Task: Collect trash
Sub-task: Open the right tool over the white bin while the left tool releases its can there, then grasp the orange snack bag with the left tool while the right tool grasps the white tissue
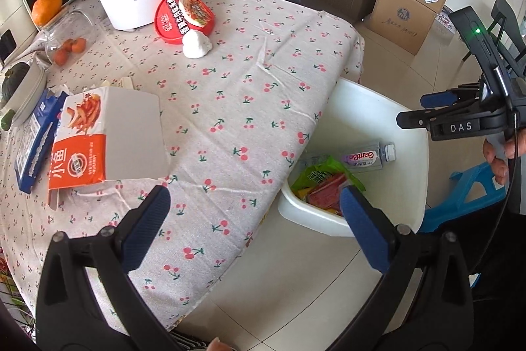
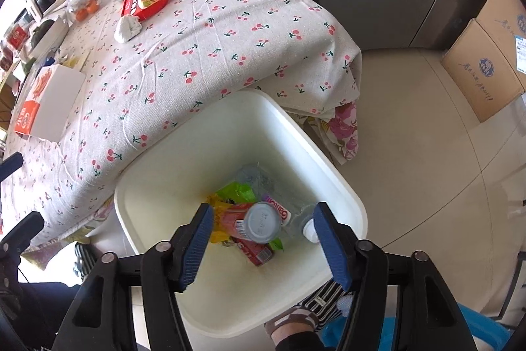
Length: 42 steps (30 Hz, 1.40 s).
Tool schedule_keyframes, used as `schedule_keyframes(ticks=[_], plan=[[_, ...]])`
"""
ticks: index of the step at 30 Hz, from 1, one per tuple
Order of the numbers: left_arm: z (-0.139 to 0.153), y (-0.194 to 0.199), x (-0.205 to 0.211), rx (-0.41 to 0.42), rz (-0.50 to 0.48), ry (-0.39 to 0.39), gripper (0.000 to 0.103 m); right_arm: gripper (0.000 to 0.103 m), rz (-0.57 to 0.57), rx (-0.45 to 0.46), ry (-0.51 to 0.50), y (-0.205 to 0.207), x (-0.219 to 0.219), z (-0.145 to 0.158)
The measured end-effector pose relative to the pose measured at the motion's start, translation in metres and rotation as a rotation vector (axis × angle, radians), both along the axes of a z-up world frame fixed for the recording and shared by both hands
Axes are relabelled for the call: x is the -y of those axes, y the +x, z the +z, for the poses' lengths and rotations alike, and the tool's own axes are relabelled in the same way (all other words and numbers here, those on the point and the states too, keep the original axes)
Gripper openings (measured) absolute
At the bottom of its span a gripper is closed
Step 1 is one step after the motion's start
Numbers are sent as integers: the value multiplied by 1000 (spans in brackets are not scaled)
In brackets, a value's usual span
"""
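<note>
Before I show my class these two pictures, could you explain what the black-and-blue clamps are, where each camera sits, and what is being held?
No robot: a person carries a hand-held gripper in each hand, with a fisheye camera looking along its fingers. The left hand-held gripper hangs open and empty over the cherry-print tablecloth, which bears an orange snack box, a red oval food lid and a white crumpled tissue. The right hand-held gripper stands open above the white plastic bin, gripping nothing; below it lie a clear plastic bottle and wrappers.
</note>
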<state>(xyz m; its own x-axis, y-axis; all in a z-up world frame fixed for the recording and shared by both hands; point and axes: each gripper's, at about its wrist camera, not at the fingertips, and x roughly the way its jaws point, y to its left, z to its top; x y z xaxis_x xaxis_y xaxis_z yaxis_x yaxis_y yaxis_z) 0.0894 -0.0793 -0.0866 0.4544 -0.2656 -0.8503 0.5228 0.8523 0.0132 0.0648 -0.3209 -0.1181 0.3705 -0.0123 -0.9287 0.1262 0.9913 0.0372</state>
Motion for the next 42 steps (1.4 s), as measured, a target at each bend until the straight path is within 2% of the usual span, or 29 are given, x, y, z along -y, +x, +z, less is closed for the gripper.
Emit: schedule_keyframes(ticks=[11, 18, 21, 23, 30, 35, 37, 40, 42], plan=[[8, 1, -34, 15, 66, -19, 103, 103, 32, 60, -62, 3, -20, 12], [19, 5, -61, 51, 129, -56, 103, 103, 65, 97, -55, 6, -36, 22], [25, 9, -77, 77, 175, -58, 103, 103, 93, 105, -24, 11, -46, 25], [28, 13, -92, 85, 216, -86, 103, 103, 110, 116, -20, 14, -54, 28], [13, 33, -132, 34, 321, -136, 103, 103, 164, 149, -38, 26, -86, 38], [-9, 50, -149, -42, 353, -279, 103, 103, 203, 158, -30, 33, -107, 42], [-14, 58, -150, -52, 381, -272, 103, 103, 205, 144, -1, 36, -112, 40], [-16, 61, -145, 24, 396, -224, 103, 103, 210, 111, 40, 39, -118, 37], [-17, 65, -146, 39, 422, -232, 102, 103, 221, 106, 21, 39, -122, 35]])
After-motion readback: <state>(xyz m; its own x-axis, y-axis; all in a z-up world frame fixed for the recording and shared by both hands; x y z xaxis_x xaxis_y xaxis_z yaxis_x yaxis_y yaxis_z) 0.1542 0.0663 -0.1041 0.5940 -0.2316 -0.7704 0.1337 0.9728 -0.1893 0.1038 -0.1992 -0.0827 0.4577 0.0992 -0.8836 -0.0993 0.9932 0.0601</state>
